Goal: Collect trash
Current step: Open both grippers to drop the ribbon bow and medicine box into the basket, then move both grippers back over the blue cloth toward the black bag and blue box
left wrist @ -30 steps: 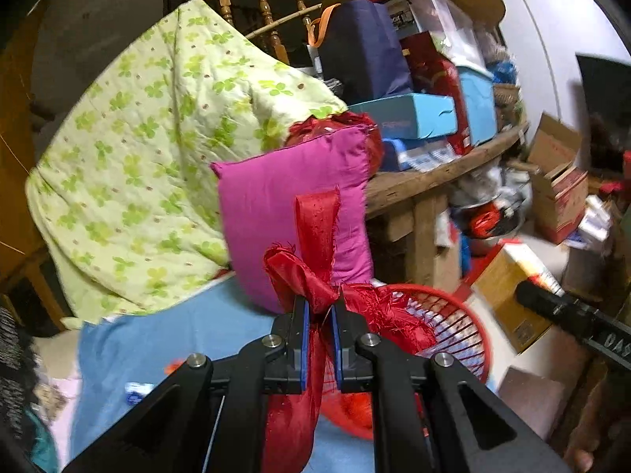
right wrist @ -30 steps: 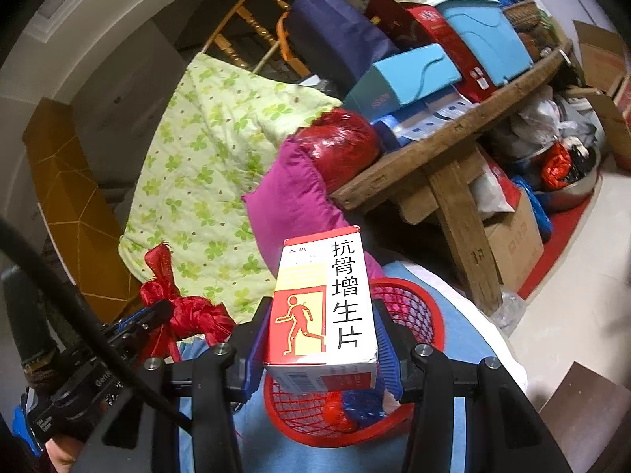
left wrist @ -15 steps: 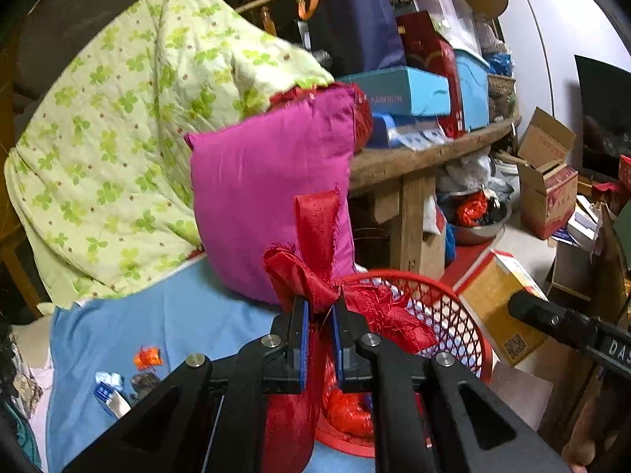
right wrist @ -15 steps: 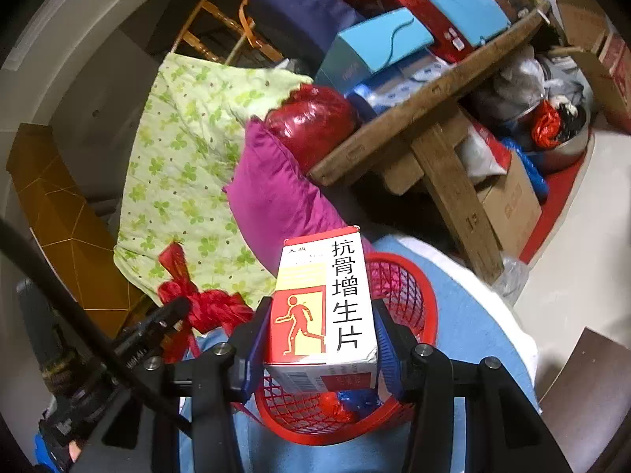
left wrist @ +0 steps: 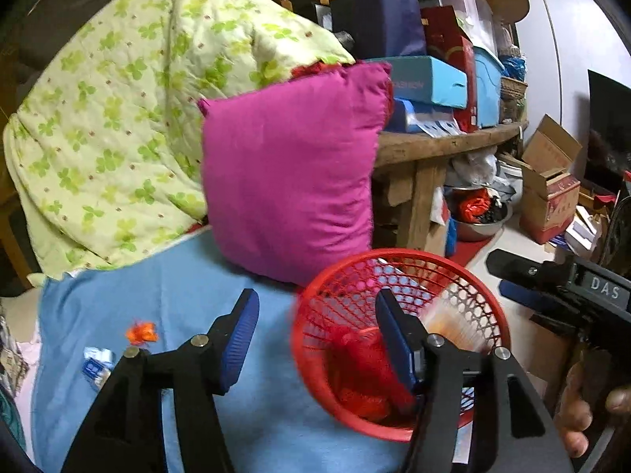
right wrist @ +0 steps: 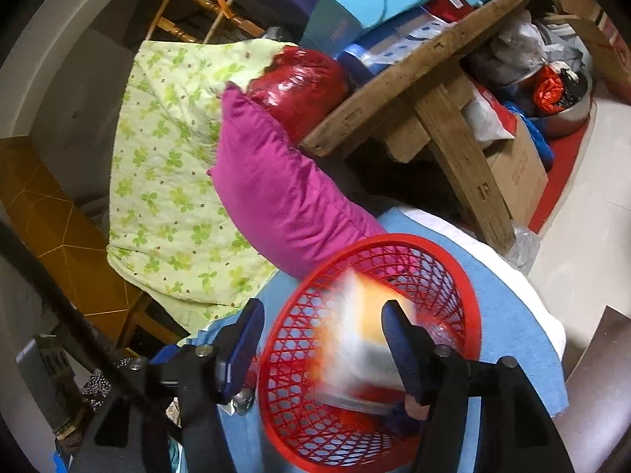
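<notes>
A red mesh basket [left wrist: 394,254] [right wrist: 394,238] stands on the blue sheet [left wrist: 189,295]. My left gripper [left wrist: 315,295] hangs over its near left rim, jaws opening and apart. The red ribbon [left wrist: 363,358] has left them and shows as a blur inside the basket. My right gripper [right wrist: 322,306] is over the same basket, jaws opening. The white and orange medicine box [right wrist: 363,339] [left wrist: 449,323] drops free between them, blurred. The right gripper [left wrist: 499,274] also shows at the right edge of the left wrist view, held by a hand [left wrist: 583,414].
An orange wrapper [left wrist: 141,333] and a blue-white wrapper [left wrist: 94,362] lie on the sheet at the left. A magenta pillow [left wrist: 288,177] and a green floral quilt [left wrist: 118,118] lean behind the basket. A loaded wooden table [right wrist: 414,67] stands to the right, with boxes on the floor.
Both grippers opened over the basket after moving toward it. The ribbon fell from the left jaws and the box from the right jaws into the basket.
</notes>
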Demonstrator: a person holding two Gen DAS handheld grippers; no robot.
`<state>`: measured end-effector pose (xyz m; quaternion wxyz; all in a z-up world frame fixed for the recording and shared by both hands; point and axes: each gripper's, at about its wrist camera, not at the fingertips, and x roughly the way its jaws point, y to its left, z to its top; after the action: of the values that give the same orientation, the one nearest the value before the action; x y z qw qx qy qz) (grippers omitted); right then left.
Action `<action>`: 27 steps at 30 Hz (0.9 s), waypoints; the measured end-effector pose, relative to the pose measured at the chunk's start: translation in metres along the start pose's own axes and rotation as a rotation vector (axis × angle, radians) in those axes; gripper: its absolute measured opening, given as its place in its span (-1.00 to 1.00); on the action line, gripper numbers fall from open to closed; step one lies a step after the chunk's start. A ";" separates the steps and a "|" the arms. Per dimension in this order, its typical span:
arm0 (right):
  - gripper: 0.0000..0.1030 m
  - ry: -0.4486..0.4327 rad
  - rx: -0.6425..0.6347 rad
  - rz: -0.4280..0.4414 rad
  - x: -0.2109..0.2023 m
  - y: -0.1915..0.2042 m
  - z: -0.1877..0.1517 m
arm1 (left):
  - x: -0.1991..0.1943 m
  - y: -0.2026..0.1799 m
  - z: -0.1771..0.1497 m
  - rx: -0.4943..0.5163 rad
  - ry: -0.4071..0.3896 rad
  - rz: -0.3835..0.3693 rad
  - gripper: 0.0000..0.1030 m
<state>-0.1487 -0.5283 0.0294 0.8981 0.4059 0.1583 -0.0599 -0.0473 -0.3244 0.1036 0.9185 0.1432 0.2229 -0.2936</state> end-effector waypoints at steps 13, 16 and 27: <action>0.28 -0.017 -0.193 0.034 -0.003 0.086 -0.016 | -0.043 0.068 -0.012 -0.041 -0.059 0.165 0.32; 0.28 0.009 -0.232 0.056 0.005 0.109 -0.025 | -0.048 0.086 -0.018 -0.065 -0.057 0.196 0.32; 0.28 0.122 -0.347 0.093 0.059 0.181 -0.071 | -0.064 0.171 -0.047 -0.171 -0.048 0.293 0.33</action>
<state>-0.0674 -0.3541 0.0943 0.9452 0.2546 0.2014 0.0346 -0.0057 -0.1411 0.1172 0.9653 0.0886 0.2018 -0.1400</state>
